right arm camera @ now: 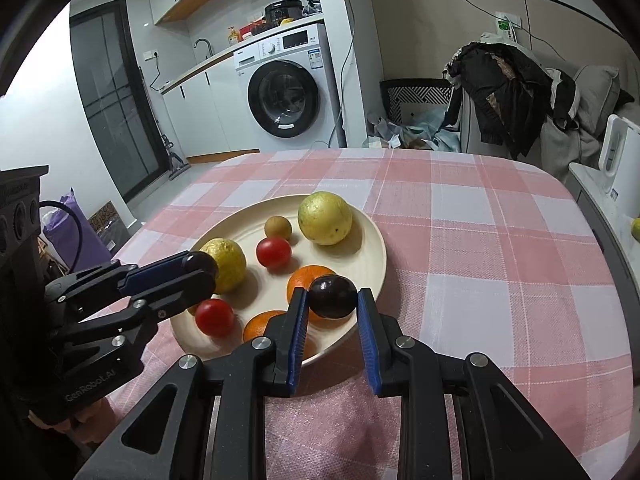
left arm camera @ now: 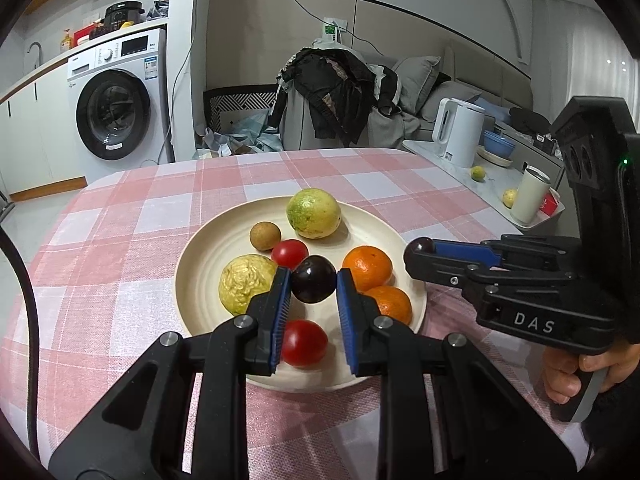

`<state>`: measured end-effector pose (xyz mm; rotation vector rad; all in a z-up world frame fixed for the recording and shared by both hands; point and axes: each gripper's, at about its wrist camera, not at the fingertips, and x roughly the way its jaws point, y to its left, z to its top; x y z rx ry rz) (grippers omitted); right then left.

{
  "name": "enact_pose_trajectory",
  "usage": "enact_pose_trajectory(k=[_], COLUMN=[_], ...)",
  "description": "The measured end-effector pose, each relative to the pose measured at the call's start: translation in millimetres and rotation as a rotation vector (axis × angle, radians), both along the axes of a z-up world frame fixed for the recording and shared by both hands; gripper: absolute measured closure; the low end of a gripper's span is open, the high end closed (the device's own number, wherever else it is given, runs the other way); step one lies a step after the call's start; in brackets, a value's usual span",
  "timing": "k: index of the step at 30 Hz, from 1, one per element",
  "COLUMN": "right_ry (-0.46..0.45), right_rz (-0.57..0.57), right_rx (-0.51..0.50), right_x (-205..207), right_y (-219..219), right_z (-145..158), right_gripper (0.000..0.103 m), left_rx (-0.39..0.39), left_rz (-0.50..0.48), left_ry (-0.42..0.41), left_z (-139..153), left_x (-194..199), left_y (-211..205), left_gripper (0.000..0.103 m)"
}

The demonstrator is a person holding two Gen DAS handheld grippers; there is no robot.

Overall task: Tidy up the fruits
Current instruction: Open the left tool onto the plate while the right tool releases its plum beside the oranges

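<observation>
A cream plate (left arm camera: 208, 264) (right arm camera: 372, 240) on the pink checked tablecloth holds a green-yellow guava (left arm camera: 313, 213), a brown longan (left arm camera: 265, 235), two red tomatoes (left arm camera: 289, 253), a wrinkled yellow fruit (left arm camera: 246, 283) and two oranges (left arm camera: 367, 268). My left gripper (left arm camera: 313, 277) (right arm camera: 200, 270) hangs over the plate's middle, shut on a dark plum (left arm camera: 313, 280). My right gripper (right arm camera: 332, 296) (left arm camera: 418, 252) is above the plate's right rim, shut on a second dark plum (right arm camera: 332, 297). Both plums are clear of the plate.
To the right of the table, a side counter carries a white kettle (left arm camera: 460, 132), a white cup (left arm camera: 530, 196), blue bowls and two small fruits. Beyond the table's far edge are a clothes-draped chair (left arm camera: 332, 96) and a washing machine (left arm camera: 116, 108).
</observation>
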<state>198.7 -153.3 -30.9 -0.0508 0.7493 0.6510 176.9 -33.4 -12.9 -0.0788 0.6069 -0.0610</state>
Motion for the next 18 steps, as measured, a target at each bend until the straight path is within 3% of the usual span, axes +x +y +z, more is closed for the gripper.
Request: enact_pose_trajectory(k=[5,8,9,11,13,15,18], right_ry=[0.014,0.021,0.011,-0.010,-0.024,-0.039,-0.061], right_rz=[-0.002,-0.009,-0.010,-0.017,-0.021,-0.024,-0.017], right_rx=[-0.002,0.012,0.027,0.033,0.020,0.003,0.007], right_x=[0.2,1.2,0.0,-2.5,-5.4,-8.6,-16.9], right_y=[0.8,-1.9,-4.3,-6.8,-8.6,-9.3,-12.5], right_z=[-3.4,-1.9,0.0,4.1,7.1,8.1,8.7], right_gripper=[0.076,0.057,0.056,0.052,0.050,0.036,0.028], left_rx=[0.018,0.017,0.018,0.026,0.040,0.067,0.088], left_rz=[0.023,0.026,0.027,0.032,0.043,0.061,0.055], left_ry=[-0.022,-0.034,-0.035,-0.041,-0.051,-0.081,-0.110], left_z=[2.8,6.8,7.7,9.9,12.8,17.6,23.9], left_x=[-3.9,-8.5,-10.4,-16.0,-23.9,-35.1,-51.6], left_y=[1.0,3.0,3.9,5.1,5.8,4.6,4.3], left_gripper=[0.082,0.081,0.079,0.069,0.035,0.019,0.015])
